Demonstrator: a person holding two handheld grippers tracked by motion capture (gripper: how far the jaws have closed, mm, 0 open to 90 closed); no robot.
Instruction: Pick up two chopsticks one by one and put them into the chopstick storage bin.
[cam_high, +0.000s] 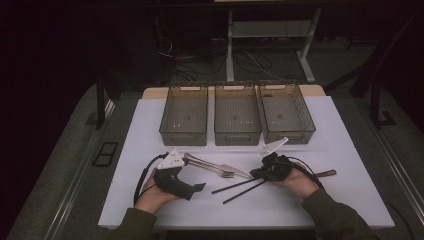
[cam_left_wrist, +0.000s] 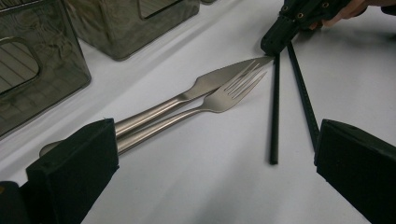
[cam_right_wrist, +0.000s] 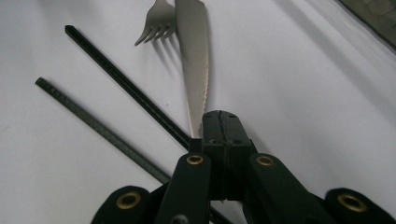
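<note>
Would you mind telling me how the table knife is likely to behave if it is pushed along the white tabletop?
The knife looks like polished metal lying flat, so it would probably slide rather than roll. It seems stiff. Its handle lies against the fork, which may get dragged along.

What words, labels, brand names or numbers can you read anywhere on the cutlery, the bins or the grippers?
None can be read.
Knife, fork: bare metal, no stamp visible.
Chopsticks: plain black.
Three bins: no labels; the pale specks inside are too small to tell.
Left gripper, right gripper: no markings.
</note>
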